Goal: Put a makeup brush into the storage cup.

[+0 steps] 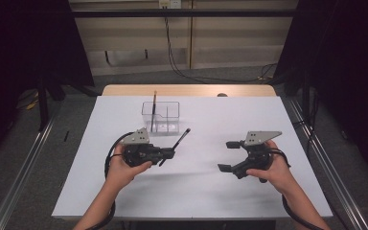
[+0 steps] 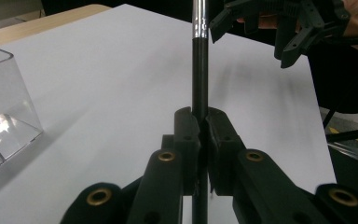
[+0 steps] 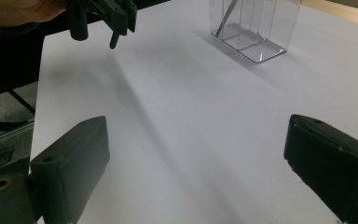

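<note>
My left gripper [image 1: 171,153] is shut on a thin black pen [image 1: 182,138] with a silver band, left of the table's middle. The pen slants up and away toward the right. In the left gripper view the pen [image 2: 199,70] stands straight up between the closed pads of my left gripper [image 2: 200,121]. Just beyond it stands a clear plastic holder [image 1: 160,117] with compartments, and a dark stick [image 1: 154,104] stands upright in it. My right gripper [image 1: 226,155] hovers at the right, open, with nothing between its fingers [image 3: 70,158].
A white sheet [image 1: 220,191] covers the table, with a wooden edge [image 1: 187,90] at the back. The clear holder [image 3: 256,28] appears far off in the right gripper view, as does the left gripper [image 3: 102,14]. Dark floor and metal rails flank the table.
</note>
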The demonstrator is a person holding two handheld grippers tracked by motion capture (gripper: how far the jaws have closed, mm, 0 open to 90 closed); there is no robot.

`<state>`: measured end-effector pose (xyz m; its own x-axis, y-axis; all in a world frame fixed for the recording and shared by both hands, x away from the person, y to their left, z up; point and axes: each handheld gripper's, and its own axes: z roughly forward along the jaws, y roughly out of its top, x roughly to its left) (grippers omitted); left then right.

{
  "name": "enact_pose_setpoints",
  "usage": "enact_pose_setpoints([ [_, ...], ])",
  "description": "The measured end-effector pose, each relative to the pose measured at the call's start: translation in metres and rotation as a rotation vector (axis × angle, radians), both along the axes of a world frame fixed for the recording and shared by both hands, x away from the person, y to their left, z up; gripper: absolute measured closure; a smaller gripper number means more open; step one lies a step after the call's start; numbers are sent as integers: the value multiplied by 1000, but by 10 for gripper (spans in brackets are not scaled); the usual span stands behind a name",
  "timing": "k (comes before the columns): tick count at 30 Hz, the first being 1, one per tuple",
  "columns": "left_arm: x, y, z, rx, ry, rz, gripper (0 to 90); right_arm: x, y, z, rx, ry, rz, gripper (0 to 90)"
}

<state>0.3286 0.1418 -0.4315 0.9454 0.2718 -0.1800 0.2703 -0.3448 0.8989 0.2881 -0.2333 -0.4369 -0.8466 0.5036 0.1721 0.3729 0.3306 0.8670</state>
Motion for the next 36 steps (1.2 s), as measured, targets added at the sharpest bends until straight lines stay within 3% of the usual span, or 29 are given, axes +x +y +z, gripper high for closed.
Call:
enact_pose_setpoints([
  [25,1,22,-4,-105,-19,103,842,-9,-23,-8,53,-23,-69,59],
  [36,2,30,-3,-112,-33,129,842,-15,-37,-11,70,-38,-108,58],
])
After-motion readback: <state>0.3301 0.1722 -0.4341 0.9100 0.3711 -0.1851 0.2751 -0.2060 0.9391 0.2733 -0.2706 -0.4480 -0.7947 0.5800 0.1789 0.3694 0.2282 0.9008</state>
